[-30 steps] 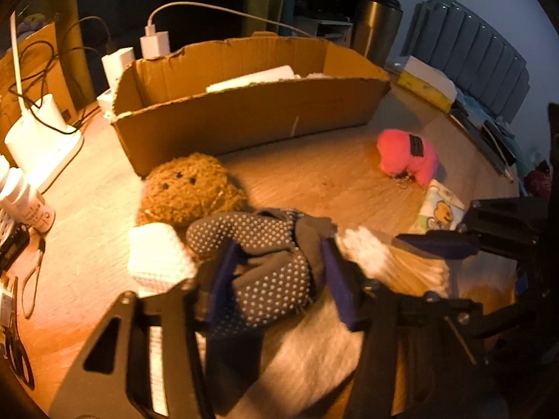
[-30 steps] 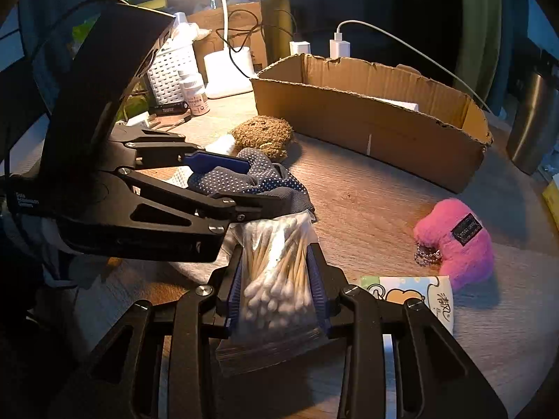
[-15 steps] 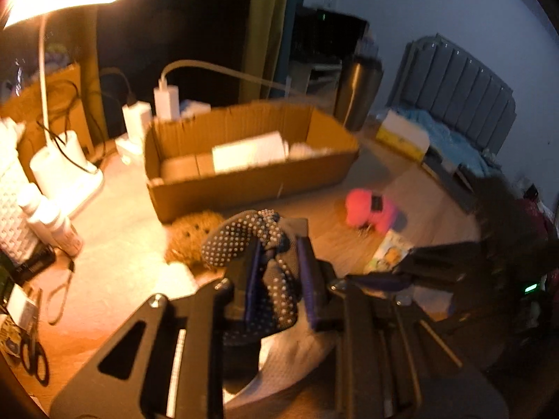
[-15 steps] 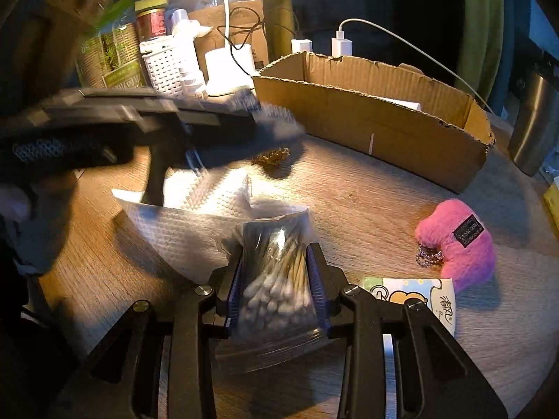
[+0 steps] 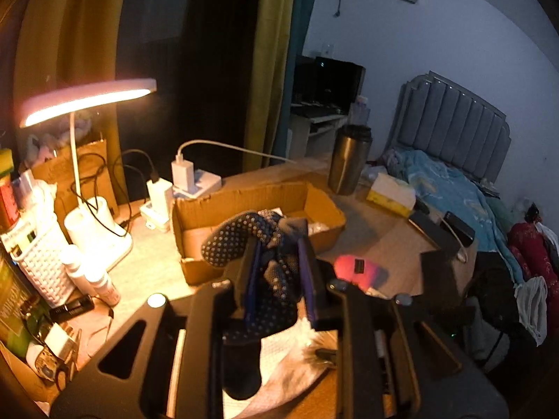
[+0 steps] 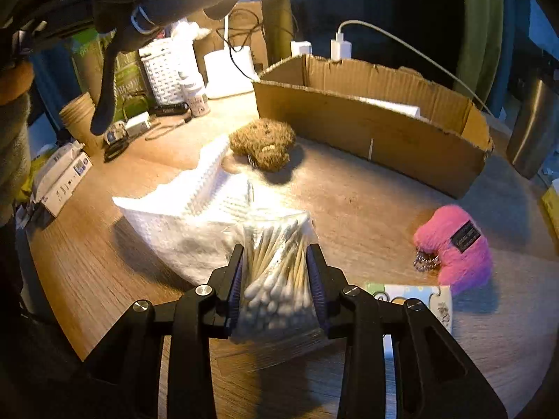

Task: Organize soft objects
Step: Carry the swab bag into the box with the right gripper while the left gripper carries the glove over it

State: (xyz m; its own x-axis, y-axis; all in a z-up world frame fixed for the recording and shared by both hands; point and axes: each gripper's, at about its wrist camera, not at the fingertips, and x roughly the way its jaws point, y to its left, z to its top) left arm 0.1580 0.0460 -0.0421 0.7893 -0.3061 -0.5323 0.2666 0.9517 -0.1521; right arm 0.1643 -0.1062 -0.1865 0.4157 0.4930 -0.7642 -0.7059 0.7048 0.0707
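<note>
— What's the left side doing?

— My left gripper (image 5: 279,272) is clamped on the dotted glove (image 5: 258,244), and I have it raised off the table. From the left wrist camera the glove hangs in front of the cardboard box (image 5: 244,199), its cuff drooping below the fingers.

— And the right?

— My right gripper (image 6: 277,279) is low over the wooden table (image 6: 349,192), squeezing a clear bag of cotton swabs (image 6: 276,265) between its pads. Just beyond the bag lies a white quilted cloth (image 6: 195,213), with the brown fuzzy plush (image 6: 263,141) touching its far edge.

— Other soft things?

— A pink plush keychain (image 6: 454,248) sits to the right, well apart from the brown one, next to a tissue packet (image 6: 419,300). The box (image 6: 367,118) stands behind them all, with something white inside; I cannot tell what it is.

— Lighting?

— A desk lamp (image 5: 87,99) glows at the left.
</note>
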